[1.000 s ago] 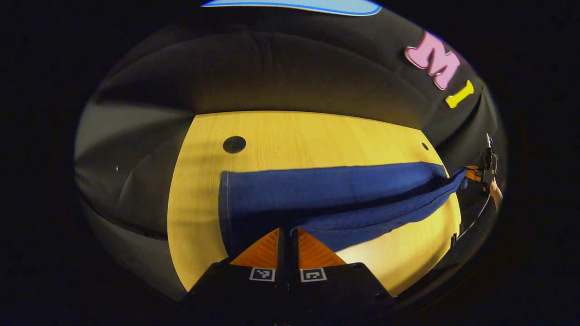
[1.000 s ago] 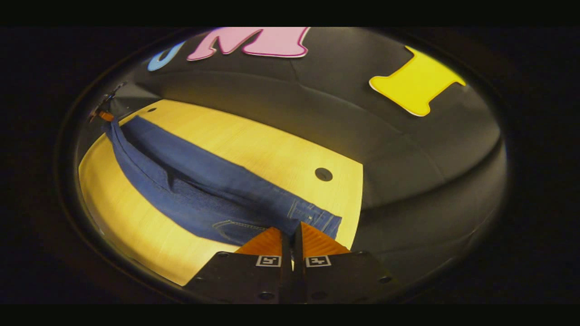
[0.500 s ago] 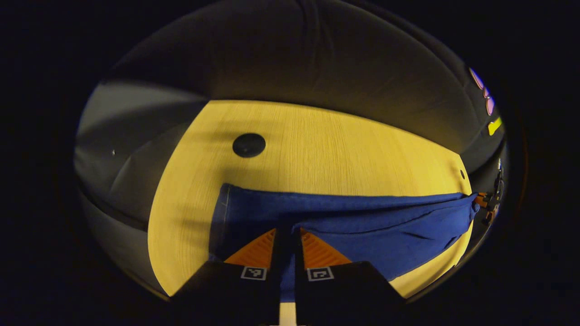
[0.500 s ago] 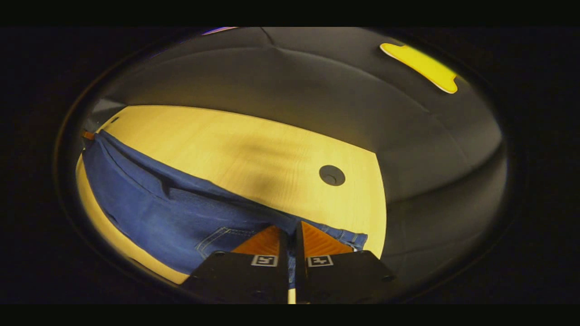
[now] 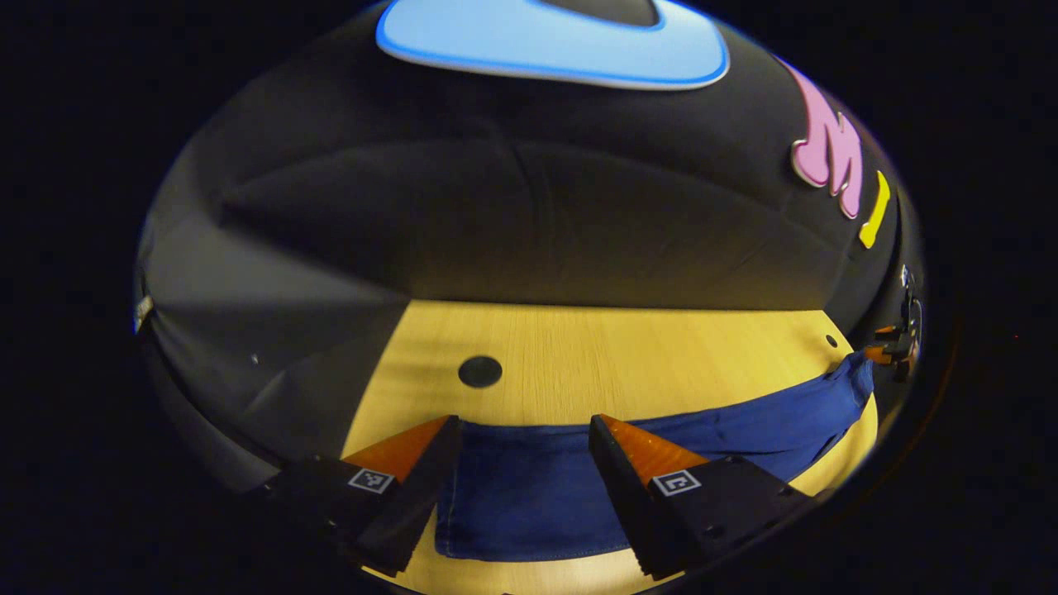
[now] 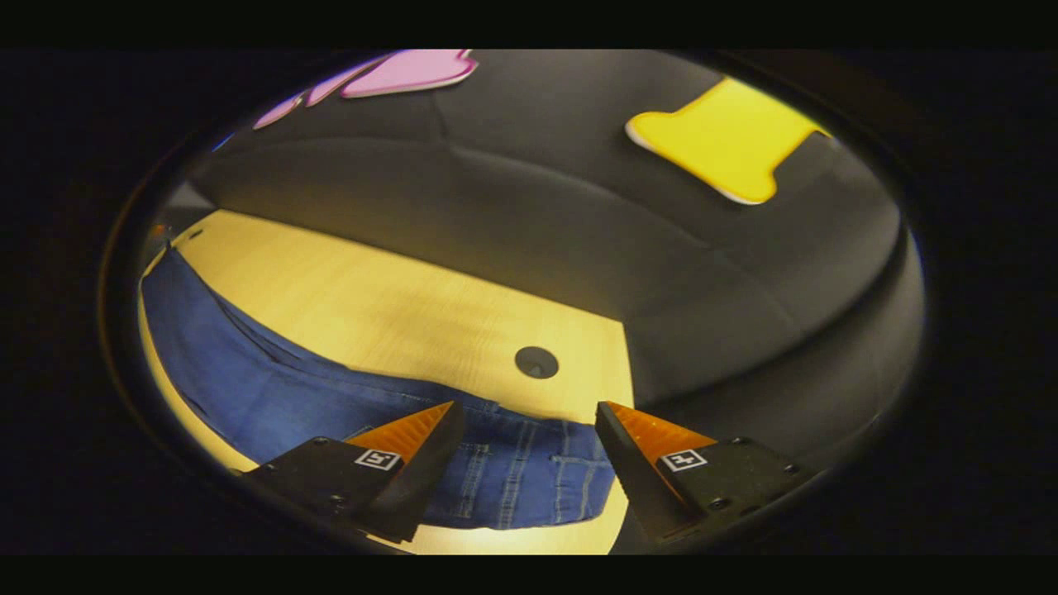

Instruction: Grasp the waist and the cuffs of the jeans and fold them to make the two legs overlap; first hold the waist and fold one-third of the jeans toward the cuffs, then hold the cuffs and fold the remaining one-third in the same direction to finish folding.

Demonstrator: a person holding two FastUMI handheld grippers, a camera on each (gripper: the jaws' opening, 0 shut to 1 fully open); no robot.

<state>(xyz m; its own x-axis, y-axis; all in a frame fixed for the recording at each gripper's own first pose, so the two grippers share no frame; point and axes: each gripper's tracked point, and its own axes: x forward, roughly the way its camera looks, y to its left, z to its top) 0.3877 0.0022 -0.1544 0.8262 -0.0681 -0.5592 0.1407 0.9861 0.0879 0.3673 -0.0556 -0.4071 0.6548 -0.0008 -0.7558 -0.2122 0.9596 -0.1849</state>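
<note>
Your left gripper point(image 5: 522, 430) has its orange ribbed fingers point(image 5: 397, 450) spread wide and grasping nothing. The cuff end of the dark blue denim jeans point(image 5: 529, 496) lies flat on the pale yellow wooden counter point(image 5: 628, 364) just below and between them. From there the jeans run lengthwise toward the far right edge, and the legs look laid one over the other, so the lengthwise fold seems done.

In the right gripper view, your right gripper point(image 6: 525, 417) is likewise released, its fingers point(image 6: 409, 434) apart above the waist end of the jeans point(image 6: 512, 487), where pocket stitching shows. A round dark hole in the counter point(image 6: 536, 362) sits just beyond the waist.

Risks from here, as I judge them:
- If you pinch only the top layer at the waist, the lower leg stays behind and the stack slides apart.
- The near edge of the jeans lies close to the counter's front edge. A drag toward you could pull cloth over it.
- With the cuffs left free, carrying the waist over too quickly may tow the whole garment instead of folding it.
- Stiff denim may spring back at the crease.
</note>
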